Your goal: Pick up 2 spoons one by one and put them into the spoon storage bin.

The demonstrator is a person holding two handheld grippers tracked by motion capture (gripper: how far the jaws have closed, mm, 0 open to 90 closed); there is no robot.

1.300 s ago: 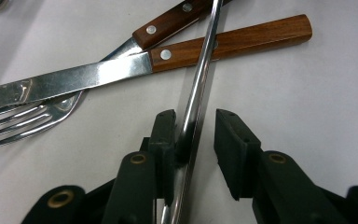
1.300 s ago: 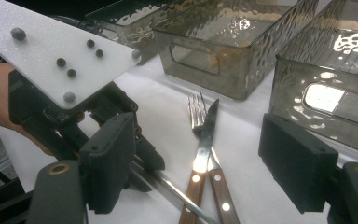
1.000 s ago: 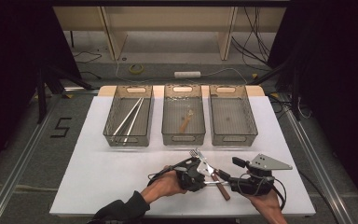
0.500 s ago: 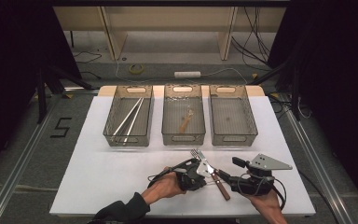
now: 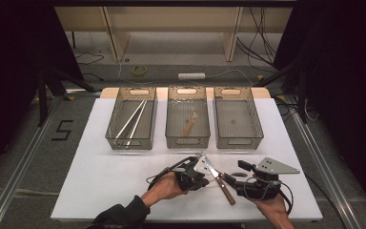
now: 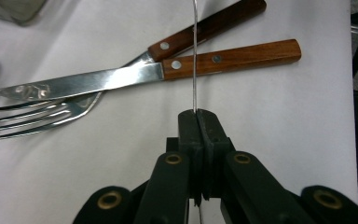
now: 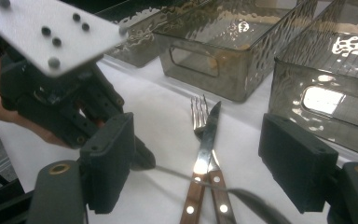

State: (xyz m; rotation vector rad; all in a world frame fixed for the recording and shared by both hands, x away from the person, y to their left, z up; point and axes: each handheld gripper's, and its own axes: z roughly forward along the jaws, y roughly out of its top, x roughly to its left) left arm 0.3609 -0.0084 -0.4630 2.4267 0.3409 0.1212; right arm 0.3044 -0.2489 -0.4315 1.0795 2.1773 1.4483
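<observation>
The left gripper pinches a thin wire. Just past it, a knife lies across a fork.

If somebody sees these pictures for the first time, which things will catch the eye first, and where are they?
First come the knife and fork, crossed on the white table between the two grippers. The left gripper is shut in front of them with a thin wire running up from its fingers, while the right gripper stands open around them. Behind stand three clear bins in a row.
</observation>
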